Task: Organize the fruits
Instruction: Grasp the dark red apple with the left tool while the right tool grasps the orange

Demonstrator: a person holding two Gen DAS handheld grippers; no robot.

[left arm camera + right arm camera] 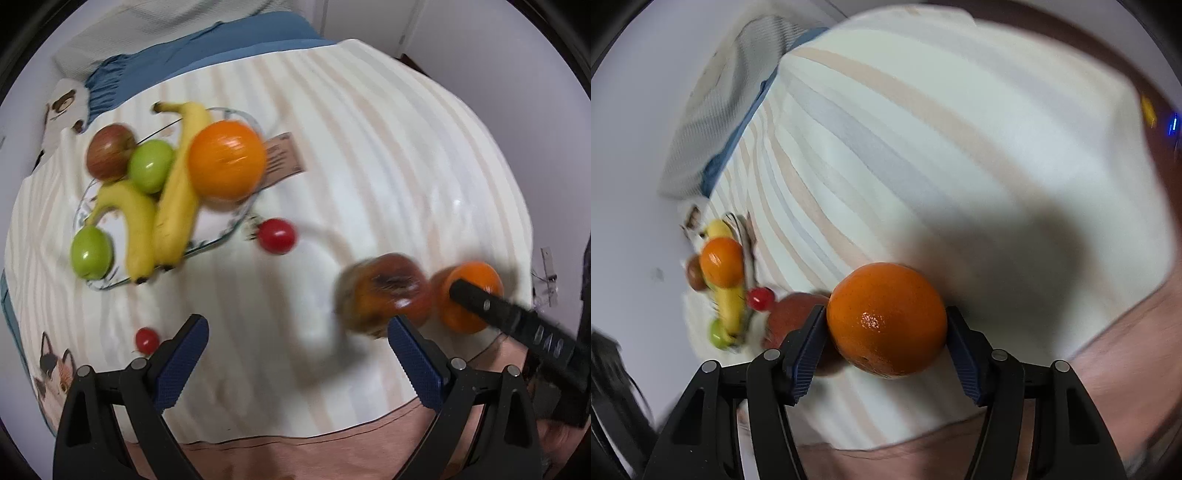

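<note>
A glass plate [221,236] on the striped cloth holds two bananas [173,206], an orange [227,160], two green apples [150,165] and a red apple [110,150]. My right gripper [886,325] is shut on a second orange [886,319], also in the left wrist view [469,301]. A dark red apple [386,295] lies just left of it, blurred. My left gripper [297,345] is open and empty above the cloth. Two small red fruits [277,235] [147,339] lie loose on the cloth.
The striped cloth [369,166] covers a bed with a blue sheet [207,55] behind. A brown paper label [284,157] lies beside the plate. A cat print [51,373] marks the cloth's near left corner. A white wall [635,110] lies past the plate.
</note>
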